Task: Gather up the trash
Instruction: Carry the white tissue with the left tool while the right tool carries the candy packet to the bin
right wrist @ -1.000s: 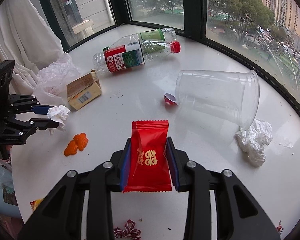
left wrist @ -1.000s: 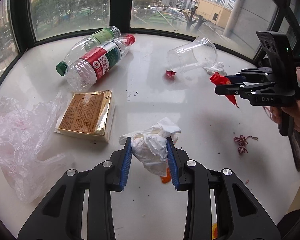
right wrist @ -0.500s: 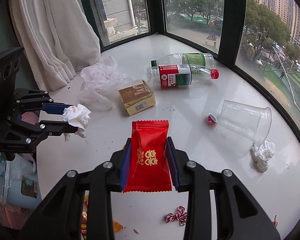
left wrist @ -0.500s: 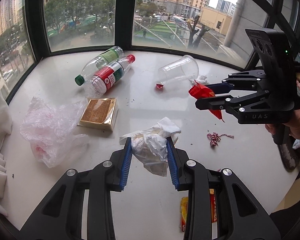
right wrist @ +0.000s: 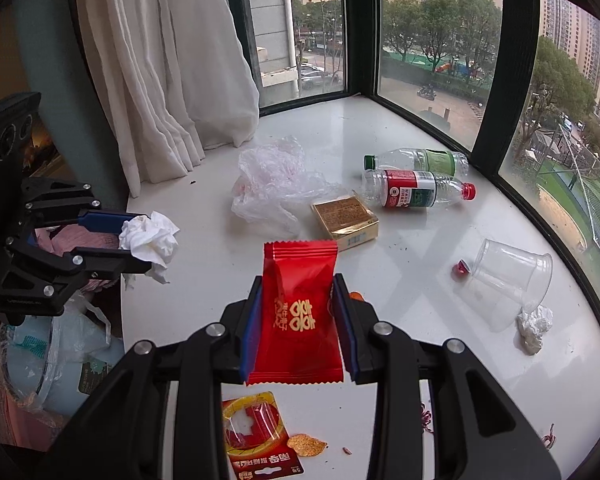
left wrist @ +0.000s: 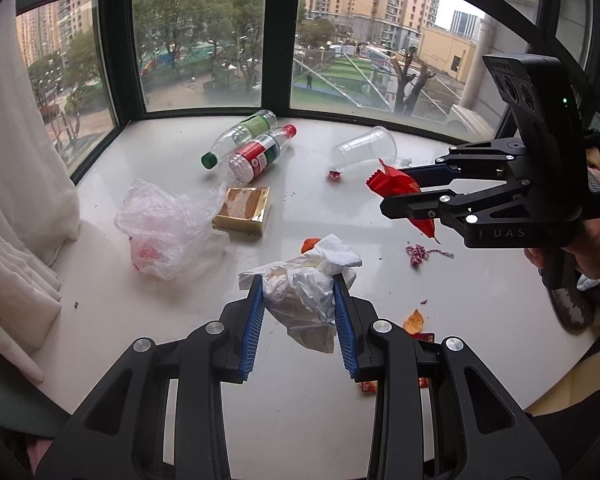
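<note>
**Both hand-held grippers loaded above the littered tabletop**

While the left hand-held gripper [left wrist: 299, 305] hangs over the white tabletop [left wrist: 480, 320], its blue pads are clamped on a crumpled tissue [left wrist: 300, 296] that bulges between and ahead of them. In this left wrist view, ahead and to its left lies a clear plastic bag [left wrist: 164, 228], with a gold box [left wrist: 244, 210] just beside it. Farther ahead, two bottles [left wrist: 256, 148] lie side by side near the window. Ahead and to the right a clear cup [left wrist: 364, 151] lies on its side, a small red cap [left wrist: 334, 175] at its mouth. To the right, the right hand-held gripper [left wrist: 400, 190] is lifted off the surface, pinching a red wrapper [left wrist: 396, 184]; under it lies a red-and-white string [left wrist: 420, 250]. Orange crumbs [left wrist: 414, 320] sit close to the right finger.

From the right wrist view, the right hand-held gripper [right wrist: 299, 308] is closed on the red wrapper [right wrist: 298, 304], which stands upright between the pads. Just behind the pads, below the wrapper, a torn red blister card [right wrist: 260, 436] lies on the tabletop [right wrist: 400, 248] with an orange crumb [right wrist: 306, 445] beside it. Ahead lie the gold box [right wrist: 346, 220], the bag [right wrist: 276, 184] and the bottles [right wrist: 416, 180]. To the right the cup [right wrist: 508, 280] rests on its side with the red cap [right wrist: 460, 268] beside it, a second tissue wad [right wrist: 534, 324] touching its rim. Off to the left, the left hand-held gripper [right wrist: 140, 240] holds its tissue [right wrist: 150, 238] past the tabletop's edge, above a lined bin [right wrist: 52, 356].
</note>
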The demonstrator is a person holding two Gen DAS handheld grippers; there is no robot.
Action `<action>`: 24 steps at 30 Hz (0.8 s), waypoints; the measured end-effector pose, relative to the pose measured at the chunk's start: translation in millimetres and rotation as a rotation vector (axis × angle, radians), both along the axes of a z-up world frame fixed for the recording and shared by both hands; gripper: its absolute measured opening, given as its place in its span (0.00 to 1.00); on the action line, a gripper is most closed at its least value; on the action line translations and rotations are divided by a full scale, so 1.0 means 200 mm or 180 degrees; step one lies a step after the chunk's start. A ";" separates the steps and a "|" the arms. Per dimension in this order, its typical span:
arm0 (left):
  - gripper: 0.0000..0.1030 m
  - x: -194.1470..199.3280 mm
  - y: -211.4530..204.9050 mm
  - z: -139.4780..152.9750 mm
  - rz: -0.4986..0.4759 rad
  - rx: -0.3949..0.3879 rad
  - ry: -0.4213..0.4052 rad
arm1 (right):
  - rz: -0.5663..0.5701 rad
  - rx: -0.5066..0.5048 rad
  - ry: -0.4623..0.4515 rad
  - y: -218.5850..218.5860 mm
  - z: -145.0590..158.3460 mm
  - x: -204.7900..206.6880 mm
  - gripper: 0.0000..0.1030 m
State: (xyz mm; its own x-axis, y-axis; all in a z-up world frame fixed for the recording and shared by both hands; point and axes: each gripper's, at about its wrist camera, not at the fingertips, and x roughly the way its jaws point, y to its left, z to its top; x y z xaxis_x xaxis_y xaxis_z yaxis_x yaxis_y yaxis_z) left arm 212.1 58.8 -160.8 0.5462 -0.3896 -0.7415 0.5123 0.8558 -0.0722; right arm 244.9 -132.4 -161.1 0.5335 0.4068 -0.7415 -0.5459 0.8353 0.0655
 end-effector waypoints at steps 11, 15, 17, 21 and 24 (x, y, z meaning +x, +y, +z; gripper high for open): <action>0.30 -0.35 0.33 0.06 0.0262 0.0055 -0.0040 | 0.0267 0.0049 -0.0068 0.33 0.07 -0.24 0.32; 0.30 -0.48 0.47 0.07 0.0397 0.0079 -0.0040 | 0.0403 0.0084 -0.0055 0.48 0.07 -0.34 0.32; 0.30 -0.55 0.54 0.07 0.0472 0.0091 -0.0036 | 0.0481 0.0101 -0.0047 0.56 0.07 -0.39 0.32; 0.30 -0.68 0.67 0.07 0.0628 0.0120 -0.0015 | 0.0645 0.0142 -0.0015 0.71 0.07 -0.48 0.32; 0.30 -0.77 0.77 0.06 0.0757 0.0132 0.0005 | 0.0794 0.0149 0.0011 0.83 0.06 -0.55 0.32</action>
